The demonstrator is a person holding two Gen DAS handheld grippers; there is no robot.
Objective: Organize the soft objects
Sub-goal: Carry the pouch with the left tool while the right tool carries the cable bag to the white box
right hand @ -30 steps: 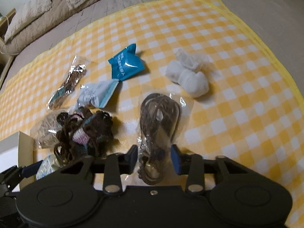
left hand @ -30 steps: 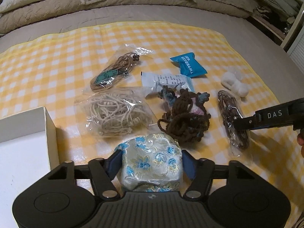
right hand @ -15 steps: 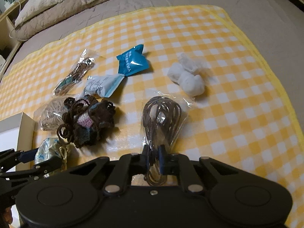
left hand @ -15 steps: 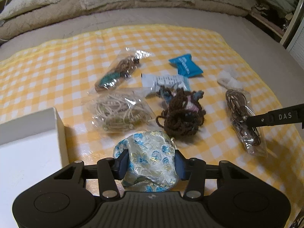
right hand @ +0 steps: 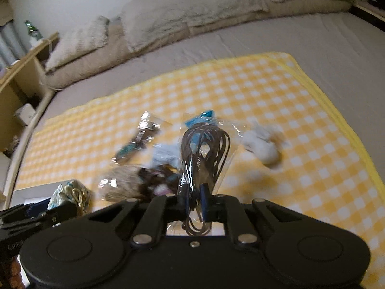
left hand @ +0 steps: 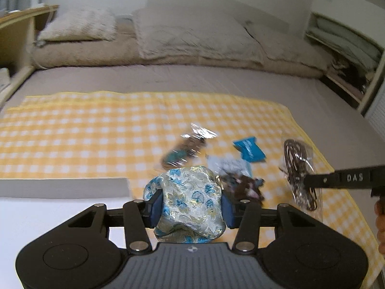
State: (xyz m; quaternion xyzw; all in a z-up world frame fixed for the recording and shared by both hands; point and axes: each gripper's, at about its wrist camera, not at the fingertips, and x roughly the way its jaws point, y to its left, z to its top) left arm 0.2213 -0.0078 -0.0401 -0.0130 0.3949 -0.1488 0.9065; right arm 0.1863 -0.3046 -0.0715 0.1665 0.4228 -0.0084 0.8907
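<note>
My left gripper [left hand: 190, 204] is shut on a silver-and-blue brocade pouch [left hand: 190, 197] and holds it in the air beside the white box [left hand: 55, 207]. My right gripper [right hand: 195, 200] is shut on a clear bag of dark brown cord [right hand: 204, 149], lifted off the yellow checked cloth [right hand: 276, 101]; the bag also shows in the left wrist view [left hand: 298, 168]. On the cloth lie a brown yarn doll [right hand: 156, 183], a blue packet [left hand: 250, 149], a white fluffy bundle [right hand: 262, 144], a bag of beige cord [right hand: 120, 185] and a bag with a teal tag [left hand: 182, 151].
The cloth lies on a grey bed with beige pillows [left hand: 187, 31] at the far side. A wooden shelf [left hand: 16, 38] stands at the left, and a cabinet with folded bedding [left hand: 346, 45] at the right.
Both grippers have lifted and tilted up. The left raised the pouch off the cloth toward the white box. The right closed on the brown cord bag and lifted it.
</note>
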